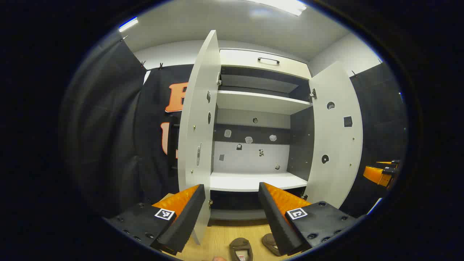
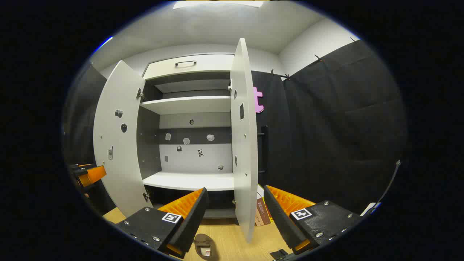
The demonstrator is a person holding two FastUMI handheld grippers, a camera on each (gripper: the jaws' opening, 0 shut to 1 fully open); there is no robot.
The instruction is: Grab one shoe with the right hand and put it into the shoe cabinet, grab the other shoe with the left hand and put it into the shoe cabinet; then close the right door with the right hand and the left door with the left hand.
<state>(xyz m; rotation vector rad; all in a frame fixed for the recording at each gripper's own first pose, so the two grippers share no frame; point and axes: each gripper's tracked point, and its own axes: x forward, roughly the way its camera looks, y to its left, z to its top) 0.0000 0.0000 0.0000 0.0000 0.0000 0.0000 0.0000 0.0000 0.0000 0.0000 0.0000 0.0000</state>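
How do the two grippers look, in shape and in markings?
The left gripper and the right gripper each have two wedge-shaped fingers with ribbed inner faces, mounted on dark blocks with screws. Each block carries a small square black-and-white marker.

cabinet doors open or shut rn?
Both open. The left door and right door are swung outward, exposing bare shelves; both shoes sit on the floor.

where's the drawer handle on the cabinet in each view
Left gripper view: the drawer handle sits top centre-right, above the open shelves.
Right gripper view: the same handle sits top centre-left.
Shared landmark: the upper white shelf just under the drawer.
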